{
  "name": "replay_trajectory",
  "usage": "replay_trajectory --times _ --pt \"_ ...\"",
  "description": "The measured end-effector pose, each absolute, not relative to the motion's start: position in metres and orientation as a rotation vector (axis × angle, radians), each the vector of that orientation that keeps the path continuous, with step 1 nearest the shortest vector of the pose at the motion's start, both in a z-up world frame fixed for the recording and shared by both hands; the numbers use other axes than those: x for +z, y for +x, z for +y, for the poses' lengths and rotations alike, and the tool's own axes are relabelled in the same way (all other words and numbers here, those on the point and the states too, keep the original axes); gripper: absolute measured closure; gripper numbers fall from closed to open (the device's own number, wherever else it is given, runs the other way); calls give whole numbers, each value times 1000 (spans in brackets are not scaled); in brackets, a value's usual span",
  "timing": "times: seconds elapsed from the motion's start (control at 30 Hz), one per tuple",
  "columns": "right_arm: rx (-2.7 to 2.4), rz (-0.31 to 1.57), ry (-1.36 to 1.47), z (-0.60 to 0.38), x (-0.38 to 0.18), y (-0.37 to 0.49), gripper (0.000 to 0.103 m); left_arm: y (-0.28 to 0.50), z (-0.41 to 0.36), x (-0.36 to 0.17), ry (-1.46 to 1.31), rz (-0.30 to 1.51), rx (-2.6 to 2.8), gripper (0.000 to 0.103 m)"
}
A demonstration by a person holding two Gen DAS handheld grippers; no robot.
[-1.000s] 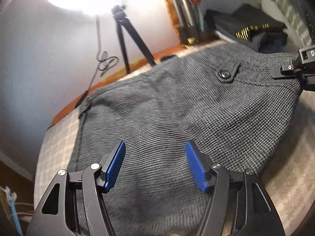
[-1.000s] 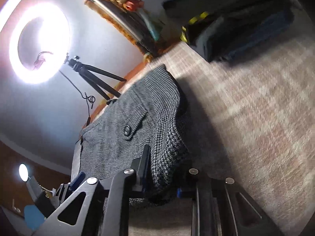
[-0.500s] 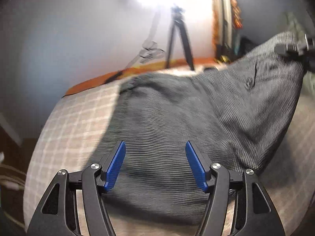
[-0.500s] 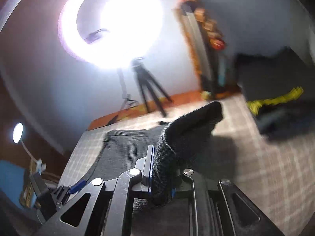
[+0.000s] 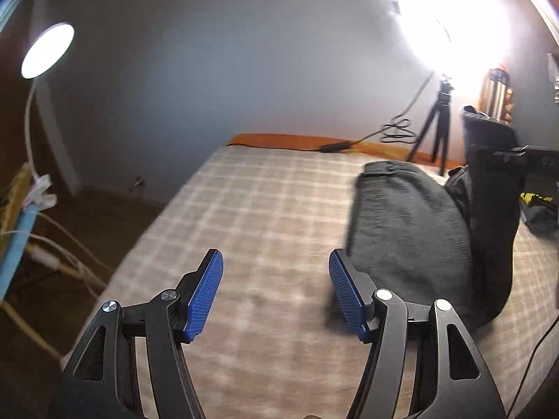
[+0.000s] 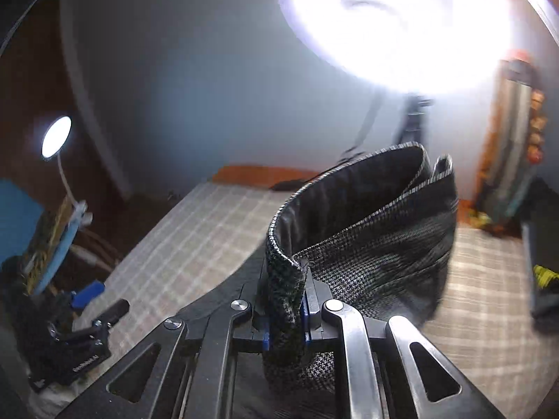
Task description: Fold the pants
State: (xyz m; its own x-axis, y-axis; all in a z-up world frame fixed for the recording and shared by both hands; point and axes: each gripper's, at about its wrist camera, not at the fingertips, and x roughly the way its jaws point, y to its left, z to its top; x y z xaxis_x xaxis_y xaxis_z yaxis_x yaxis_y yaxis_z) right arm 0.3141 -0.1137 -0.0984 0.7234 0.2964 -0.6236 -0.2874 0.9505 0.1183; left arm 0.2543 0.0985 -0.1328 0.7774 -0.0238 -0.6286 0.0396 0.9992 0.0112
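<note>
The grey houndstooth pants (image 5: 412, 223) lie bunched on the checked bed cover (image 5: 265, 206) at the right of the left wrist view, with one edge lifted upright (image 5: 489, 160). My left gripper (image 5: 276, 289) is open and empty above bare cover, left of the pants. My right gripper (image 6: 286, 310) is shut on a folded edge of the pants (image 6: 370, 230) and holds it up off the bed. It shows at the right edge of the left wrist view (image 5: 534, 157). My left gripper shows low at the left of the right wrist view (image 6: 91, 300).
A bright ring light (image 5: 454, 17) on a tripod (image 5: 436, 129) stands behind the bed with a cable (image 5: 398, 132). A desk lamp (image 5: 45, 52) and cords (image 5: 52, 251) are off the bed's left edge. Dark clothes with yellow trim (image 6: 541, 279) lie at the right.
My right gripper has lifted the pants edge up and toward the left, folding the cloth over. My left gripper has swung left off the pants and now hangs over bare cover.
</note>
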Motion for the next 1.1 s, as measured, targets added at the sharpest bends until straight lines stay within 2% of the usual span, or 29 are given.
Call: replay_trajectory --times 0.23,0.53,0.57,0.6,0.63,0.67,0.8,0.93,1.1 --pt "382 807 -117 -34 -149 343 95 243 121 -142 15 686 3 39" --pt "440 881 -146 -11 -185 357 94 240 126 -139 10 674 16 39" --pt "467 885 -139 -10 -184 357 92 240 125 -138 7 671 15 39" --pt "514 892 -124 -13 -182 355 85 241 125 -138 4 670 12 39" --pt "588 893 -92 -19 -176 351 72 241 123 -136 2 668 6 39" --pt "642 881 -63 -23 -169 348 64 241 120 -135 0 665 -2 39" --pt "716 784 55 -69 -138 331 48 244 105 -131 2 664 -36 39" --pt "584 720 51 -123 -124 333 46 254 75 -125 33 655 -86 39" --pt "456 745 94 -177 -130 362 46 275 31 -124 75 663 -166 39"
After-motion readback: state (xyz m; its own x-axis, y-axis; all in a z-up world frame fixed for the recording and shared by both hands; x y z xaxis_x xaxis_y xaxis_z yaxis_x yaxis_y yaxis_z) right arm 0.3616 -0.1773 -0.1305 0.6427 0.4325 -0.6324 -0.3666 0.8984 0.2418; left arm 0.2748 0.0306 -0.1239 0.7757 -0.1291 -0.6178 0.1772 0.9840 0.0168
